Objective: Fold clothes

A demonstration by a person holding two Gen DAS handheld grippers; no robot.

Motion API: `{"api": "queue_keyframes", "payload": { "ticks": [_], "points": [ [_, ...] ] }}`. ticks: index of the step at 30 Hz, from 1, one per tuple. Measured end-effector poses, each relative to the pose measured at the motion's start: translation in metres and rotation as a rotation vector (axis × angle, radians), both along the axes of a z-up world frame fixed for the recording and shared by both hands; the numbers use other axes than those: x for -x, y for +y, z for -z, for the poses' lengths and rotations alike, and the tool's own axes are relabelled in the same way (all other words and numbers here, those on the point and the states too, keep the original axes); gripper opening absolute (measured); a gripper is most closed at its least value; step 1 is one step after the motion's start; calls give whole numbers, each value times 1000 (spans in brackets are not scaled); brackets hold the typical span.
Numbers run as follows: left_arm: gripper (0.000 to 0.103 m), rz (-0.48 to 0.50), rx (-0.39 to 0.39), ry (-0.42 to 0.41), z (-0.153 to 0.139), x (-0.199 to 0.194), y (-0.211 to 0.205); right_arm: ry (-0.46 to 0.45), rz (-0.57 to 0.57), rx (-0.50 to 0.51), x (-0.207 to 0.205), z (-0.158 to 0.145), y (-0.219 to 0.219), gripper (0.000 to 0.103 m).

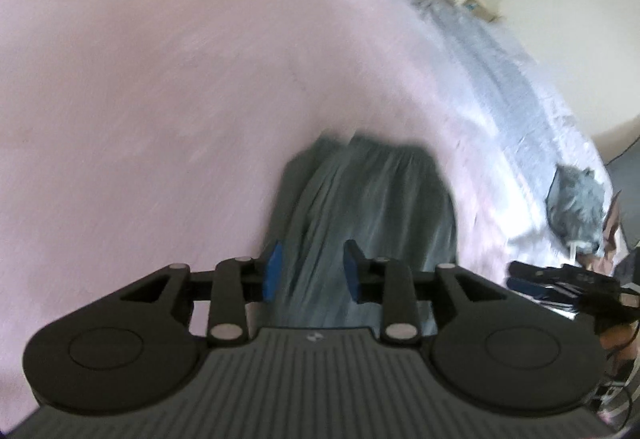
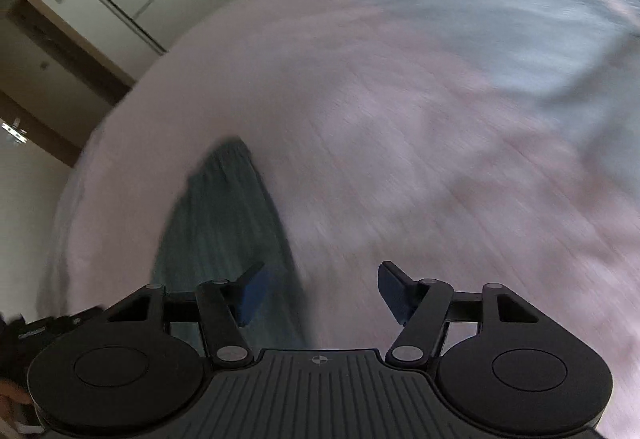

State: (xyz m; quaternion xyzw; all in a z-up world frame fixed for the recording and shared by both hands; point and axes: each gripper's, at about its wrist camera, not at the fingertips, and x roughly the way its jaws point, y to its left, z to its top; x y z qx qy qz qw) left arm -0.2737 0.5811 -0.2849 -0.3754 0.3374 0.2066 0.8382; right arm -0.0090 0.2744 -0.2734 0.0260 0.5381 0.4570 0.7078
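Lying on the pink blanket (image 1: 140, 87), the dark grey-green garment (image 1: 360, 207) serves as the landmark for everything else. It looks like a narrow, elongated strip with lengthwise creases, which suggests it has already been folded along its length at least once, though motion blur hides the exact layers. The left gripper (image 1: 312, 271) hovers directly over the garment's near end, its blue pads (image 1: 273, 271) spread moderately apart with nothing between them; whether they touch the cloth cannot be told. The right gripper (image 2: 320, 291) sits to the right of the garment (image 2: 228, 231), jaws wide and empty, its left pad just over the garment's right edge. Beyond the garment, further right, a pale blue-grey cover (image 1: 504, 79) lies on the bed. Judging from this, a crosswise fold to shorten the strip likely remains, and neither tool has taken hold for it yet.
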Motion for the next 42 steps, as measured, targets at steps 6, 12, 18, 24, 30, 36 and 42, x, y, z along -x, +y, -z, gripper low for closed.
{"api": "queue_keyframes", "payload": {
  "ticks": [6, 12, 18, 24, 30, 36, 42],
  "points": [
    [34, 134, -95, 45, 27, -85, 26, 103, -1, -55, -27, 26, 60, 65],
    [6, 202, -146, 80, 42, -97, 21, 151, -23, -55, -35, 51, 85, 65],
    [5, 151, -332, 5, 6, -73, 1, 95, -75, -57, -36, 55, 108, 57],
    [9, 52, -297, 133, 50, -72, 20, -99, -161, 5, -13, 51, 153, 56],
    [40, -22, -184, 91, 53, -44, 19, -150, -131, 26, -6, 44, 129, 71],
    [40, -164, 67, 59, 44, 55, -11, 57, -55, 23, -10, 37, 0, 80],
    [51, -304, 309, 68, 52, 150, -71, 315, 67, 62, 31, 51, -138, 76]
  ]
}}
